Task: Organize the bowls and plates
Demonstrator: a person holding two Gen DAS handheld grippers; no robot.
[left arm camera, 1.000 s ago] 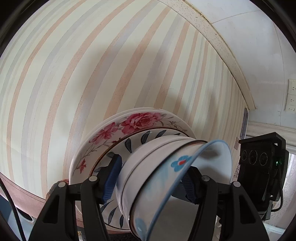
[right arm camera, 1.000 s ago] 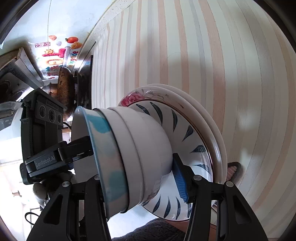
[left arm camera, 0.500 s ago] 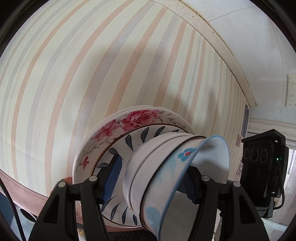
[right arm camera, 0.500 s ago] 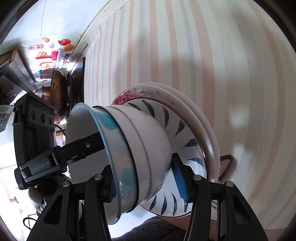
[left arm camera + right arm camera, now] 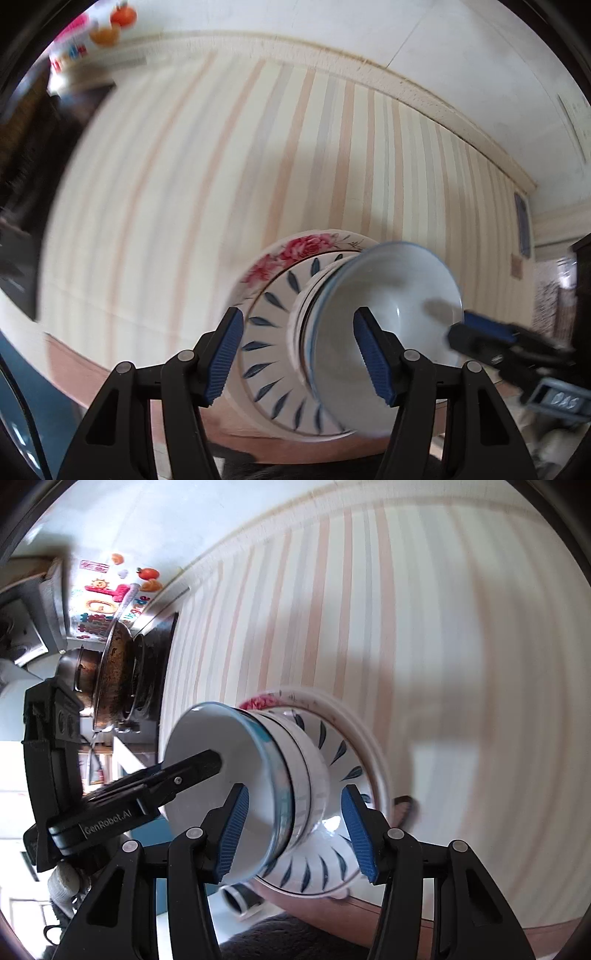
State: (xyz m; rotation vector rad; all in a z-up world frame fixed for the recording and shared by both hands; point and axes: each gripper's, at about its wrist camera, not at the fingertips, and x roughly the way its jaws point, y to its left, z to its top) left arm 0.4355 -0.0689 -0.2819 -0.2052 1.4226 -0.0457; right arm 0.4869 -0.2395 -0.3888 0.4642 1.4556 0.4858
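Note:
A stack of nested white bowls, the top one blue-rimmed (image 5: 388,314) (image 5: 221,771), sits on a blue-leaf plate (image 5: 273,332) (image 5: 332,753) over a rose-patterned plate (image 5: 295,247) (image 5: 258,703) on the striped tablecloth. My left gripper (image 5: 299,360) is open, its blue pads on either side of the stack without touching it. My right gripper (image 5: 293,834) is open too, pads apart around the bowls. Each gripper shows in the other's view: the right one (image 5: 509,350) at the bowl's far rim, the left one (image 5: 147,790) across the bowl's mouth.
The striped tablecloth (image 5: 258,166) (image 5: 443,627) fills most of both views. A dark wok and pots (image 5: 114,679) stand on a stove beyond the cloth's edge. Colourful stickers (image 5: 110,590) mark the tiled wall. A brown table edge (image 5: 74,365) runs below the plates.
Both grippers have let go of the stack and pulled back; their pads now stand apart from the bowls and plates. Both views have swung, and the current frames are motion-blurred.

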